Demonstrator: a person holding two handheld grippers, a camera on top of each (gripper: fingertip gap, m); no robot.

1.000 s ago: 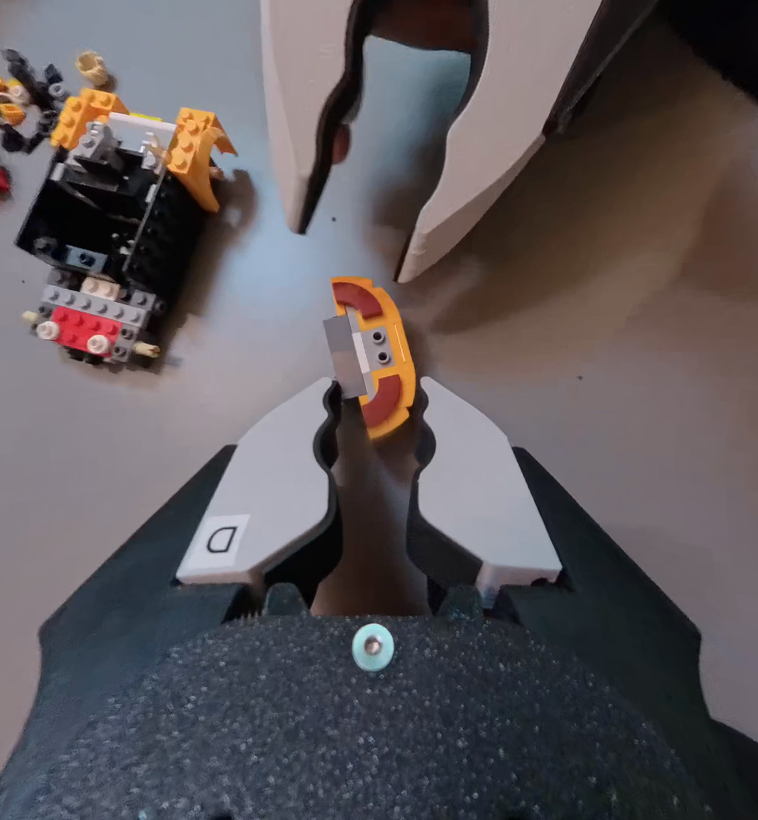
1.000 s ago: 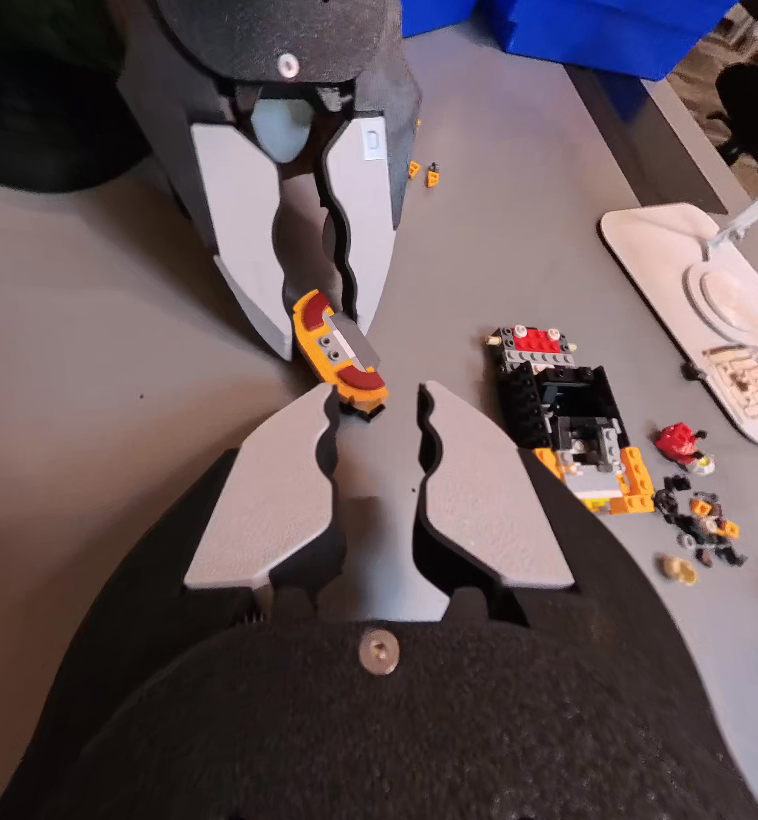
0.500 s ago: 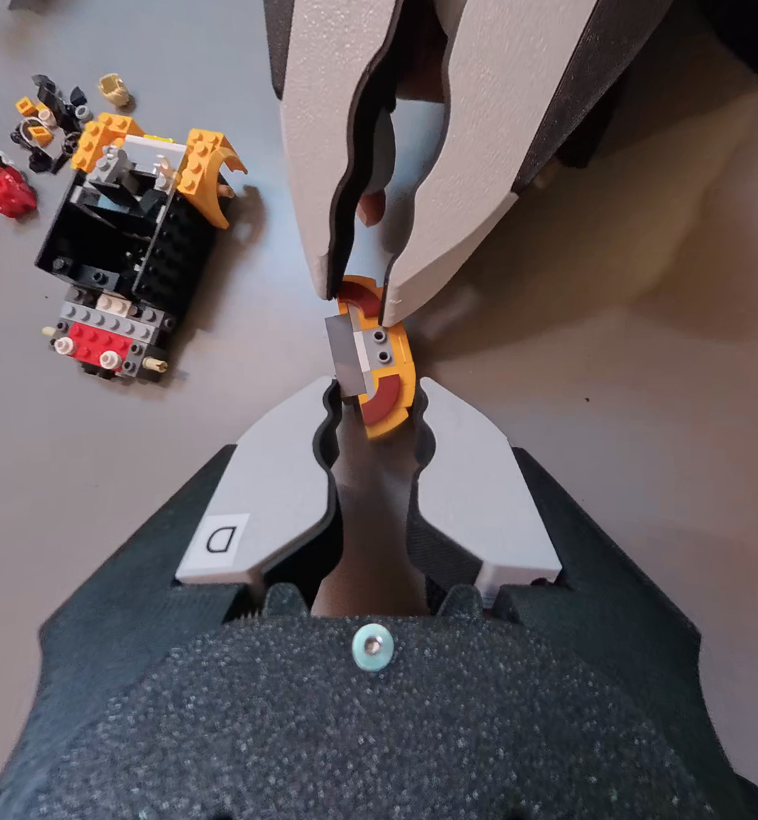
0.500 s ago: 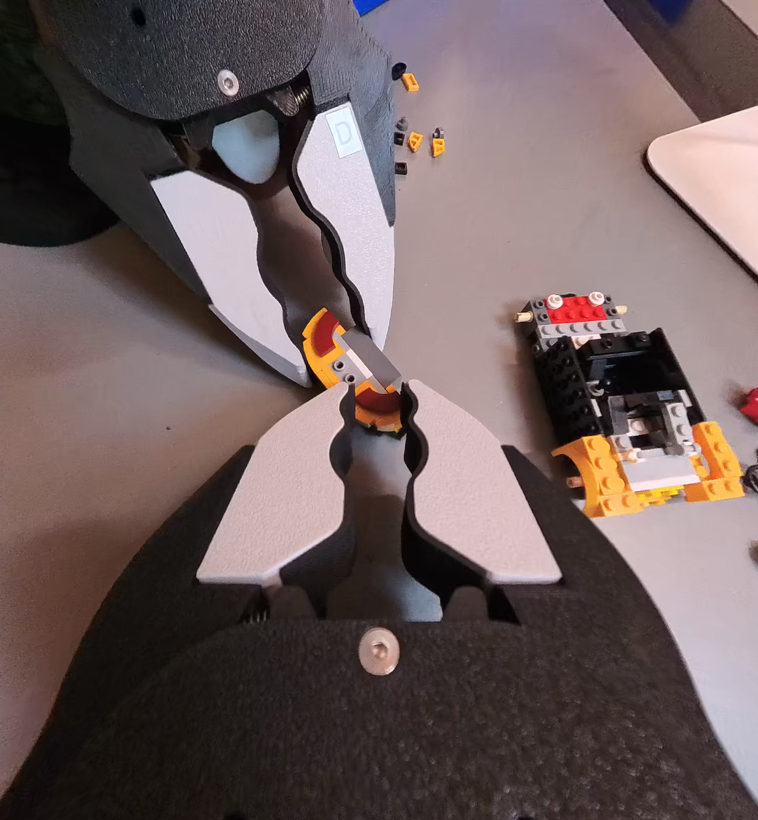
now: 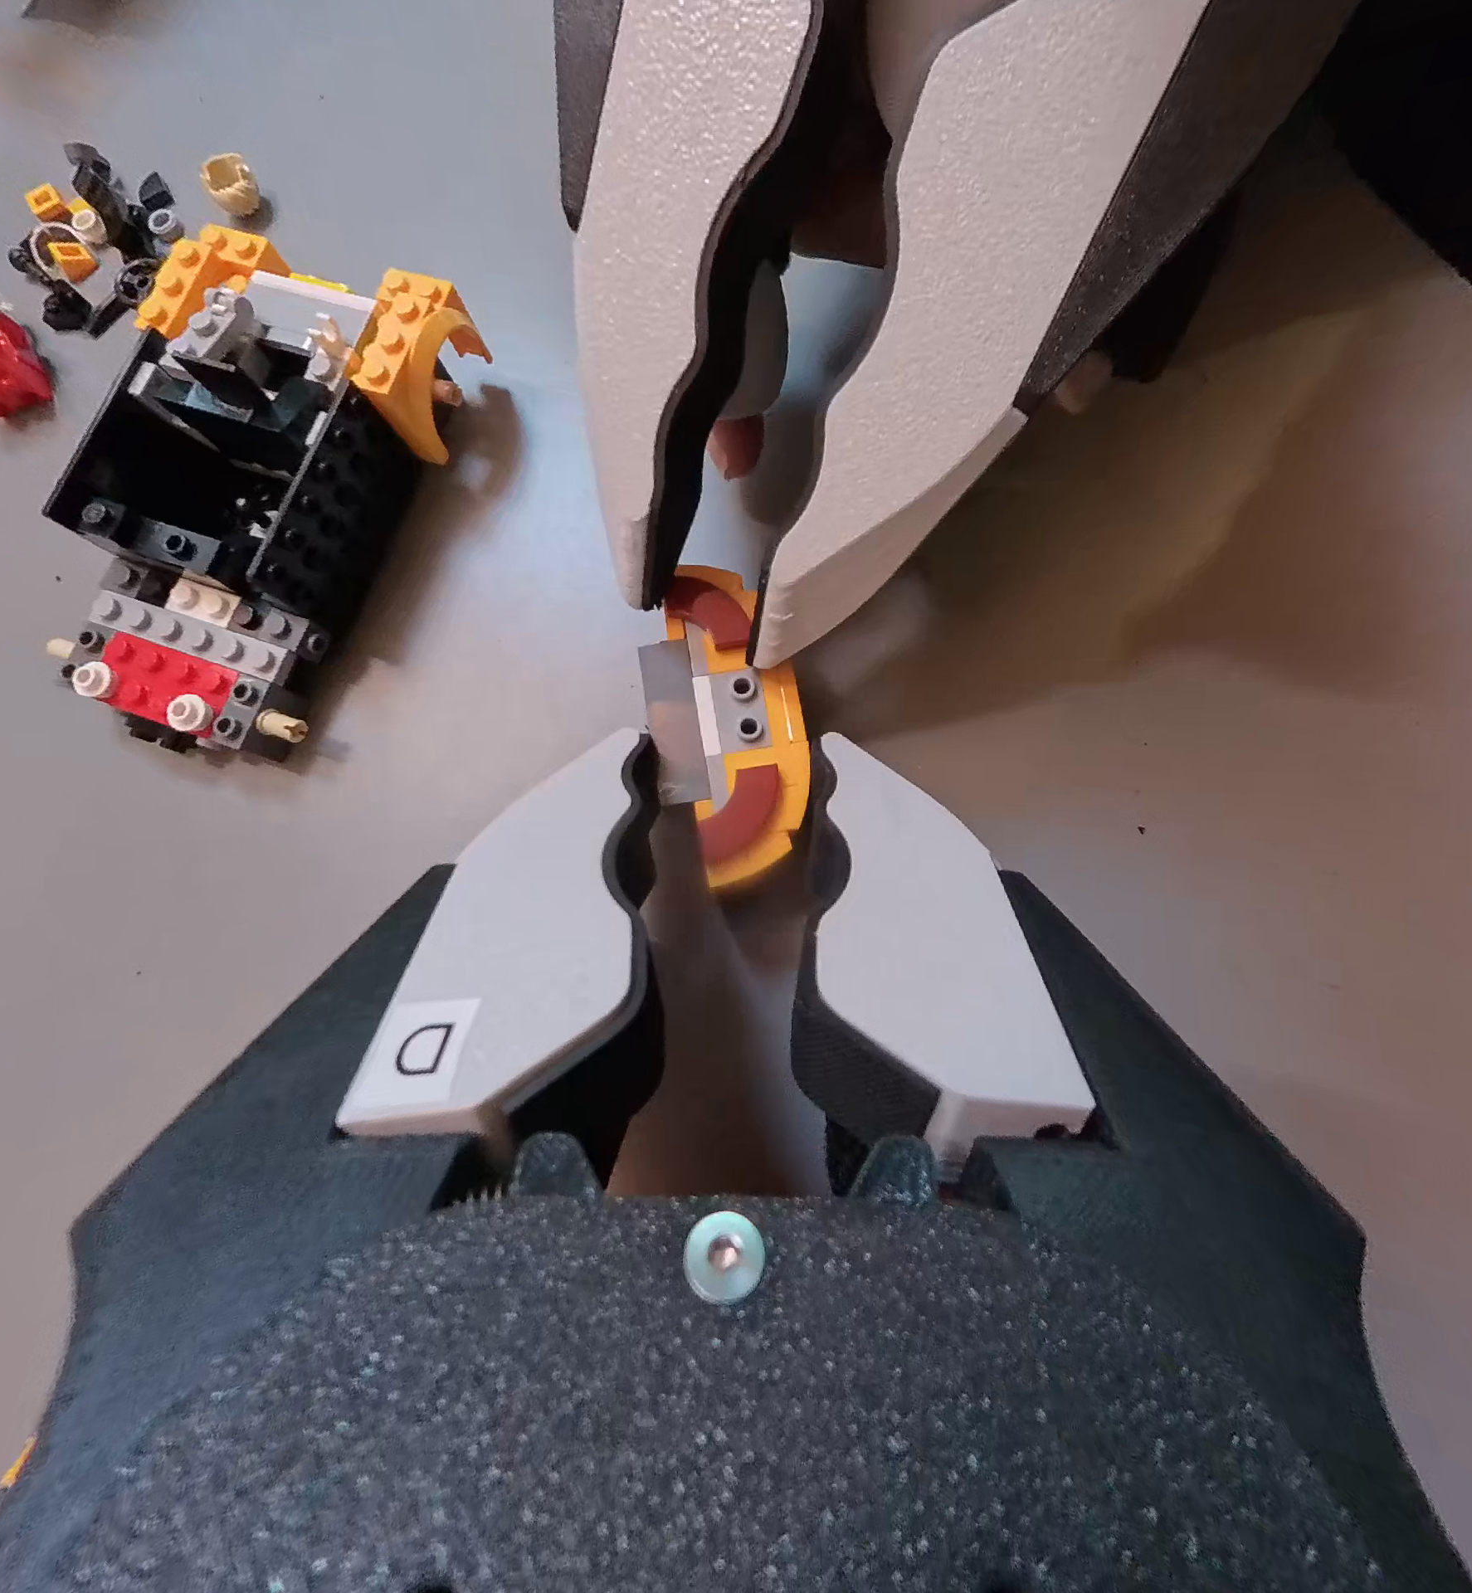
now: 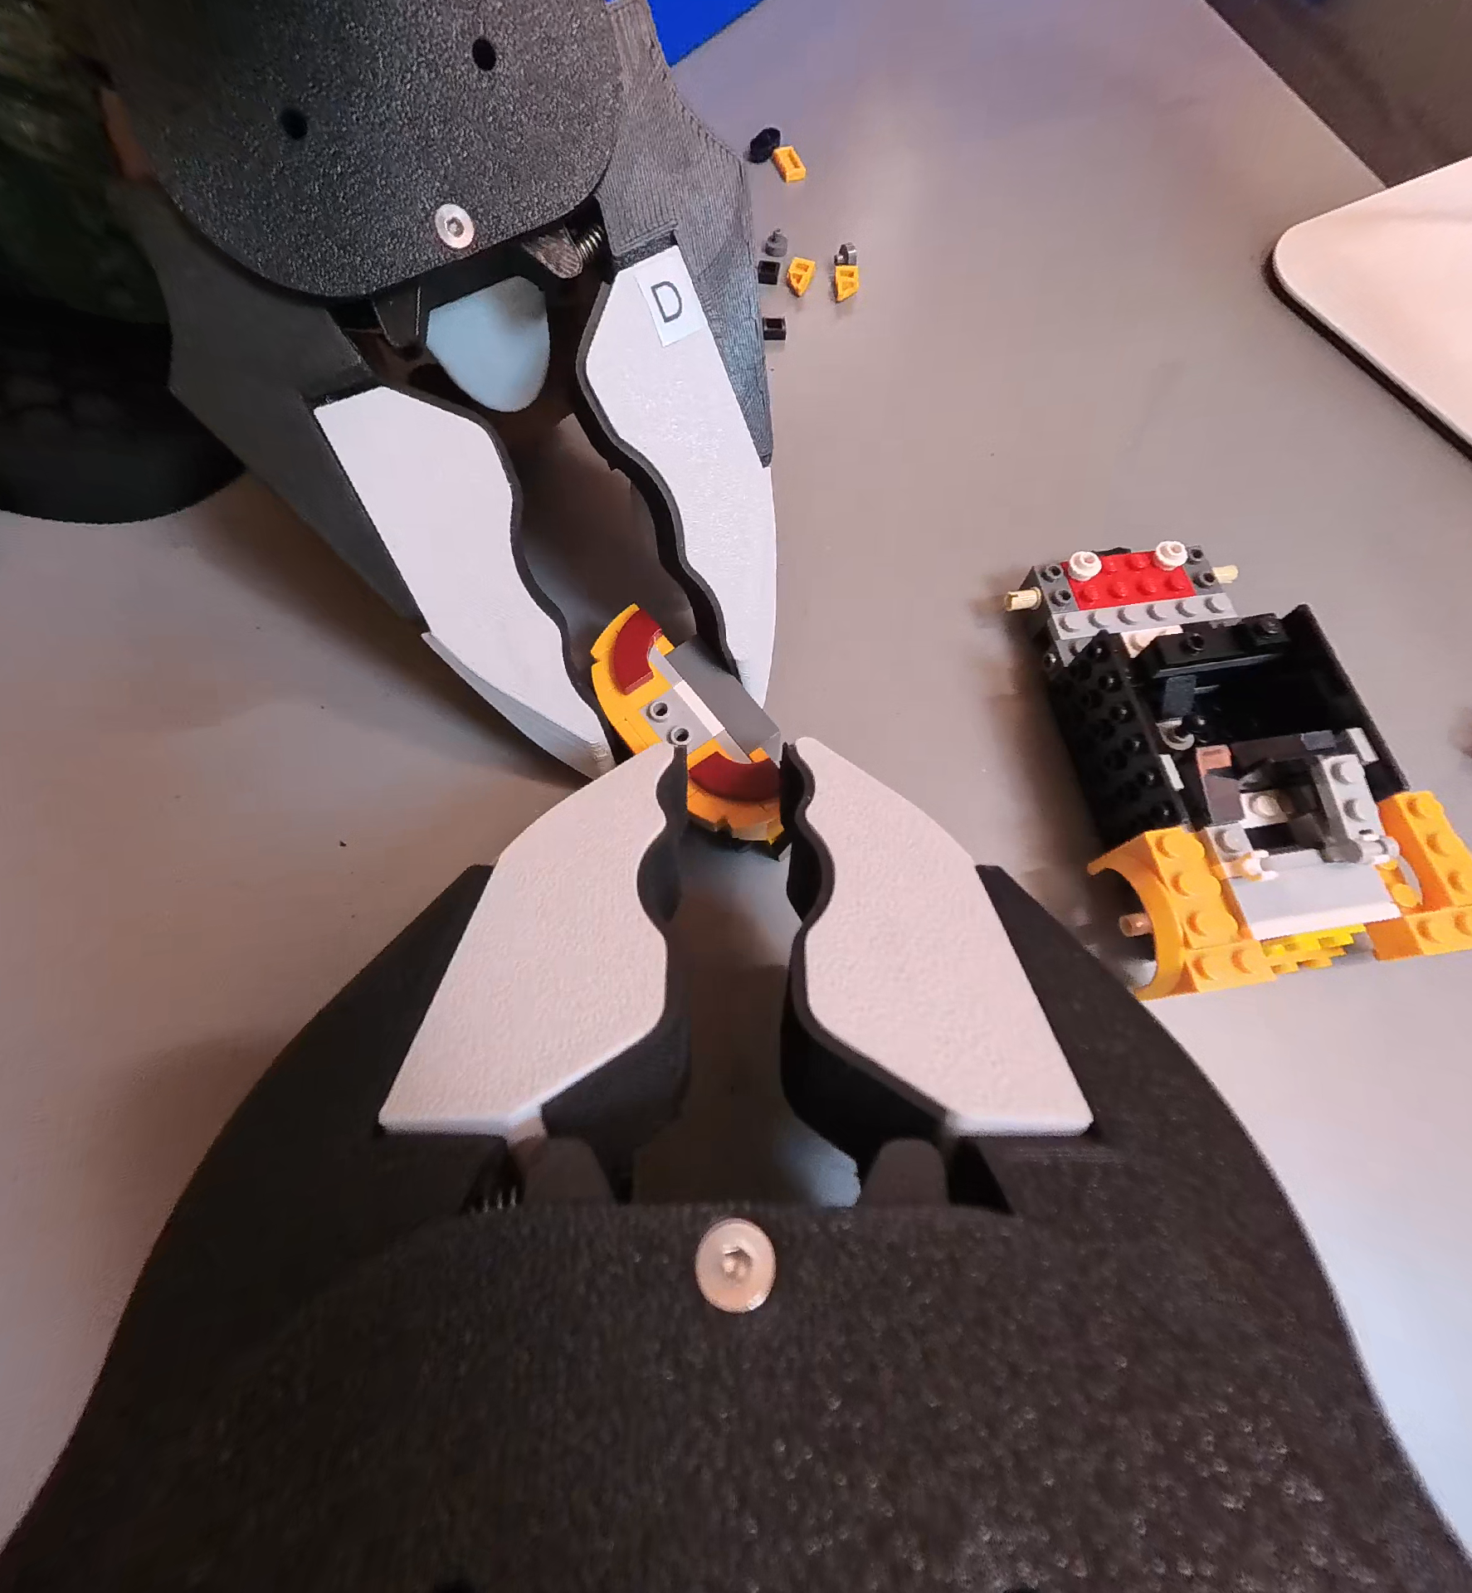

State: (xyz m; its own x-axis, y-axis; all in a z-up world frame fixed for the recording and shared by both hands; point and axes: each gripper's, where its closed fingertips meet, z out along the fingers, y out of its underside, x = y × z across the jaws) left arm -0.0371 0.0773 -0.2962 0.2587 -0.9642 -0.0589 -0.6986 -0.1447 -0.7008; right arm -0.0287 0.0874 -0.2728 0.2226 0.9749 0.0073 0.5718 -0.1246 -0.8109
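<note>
A grey table (image 6: 1060, 431) carries a brick vehicle (image 6: 1250, 767), loose bricks (image 6: 806, 267), perhaps a white board (image 6: 1422, 284).

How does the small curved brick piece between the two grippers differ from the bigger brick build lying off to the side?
The curved orange piece is small, a half-ring with dark red arcs and a grey tile; the brick build is far larger, mostly black with orange arches and a red end. The curved piece is clamped by the left gripper and right gripper; the build lies untouched. Both are studded bricks over the grey table.

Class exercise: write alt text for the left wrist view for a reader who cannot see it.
Two grippers, left and right, clamp opposite ends of a curved orange brick piece over a grey table. A black brick vehicle sits left.
</note>
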